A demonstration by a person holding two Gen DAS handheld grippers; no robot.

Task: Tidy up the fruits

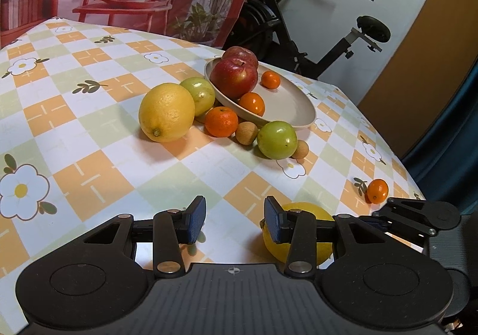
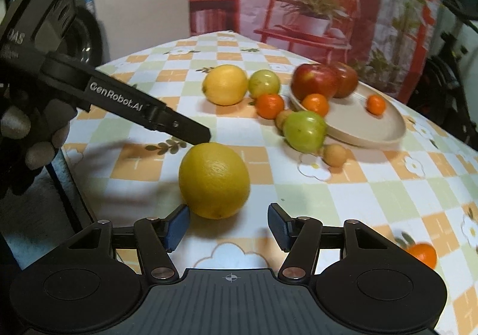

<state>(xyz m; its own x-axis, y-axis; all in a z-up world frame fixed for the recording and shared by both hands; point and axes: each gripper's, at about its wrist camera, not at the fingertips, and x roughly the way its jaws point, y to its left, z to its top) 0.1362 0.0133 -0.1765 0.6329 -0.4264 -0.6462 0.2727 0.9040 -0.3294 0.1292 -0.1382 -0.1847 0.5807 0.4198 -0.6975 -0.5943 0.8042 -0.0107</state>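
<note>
Near lemon lying on the checked surface, just past the right gripper, jaws apart and gripping nothing (left pad beside the rind). Left gripper jaws likewise open, empty. Farther off, plate with apples, mandarins; more fruit clustered at its near-left rim.

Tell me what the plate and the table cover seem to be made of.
Plate: probably ceramic or stoneware, though melamine is possible; beige, matte, hardly any shine, thick rounded rim.
Table cover: likely wipeable vinyl or oilcloth; printed checks and flowers, lying smooth with a soft sheen.
</note>
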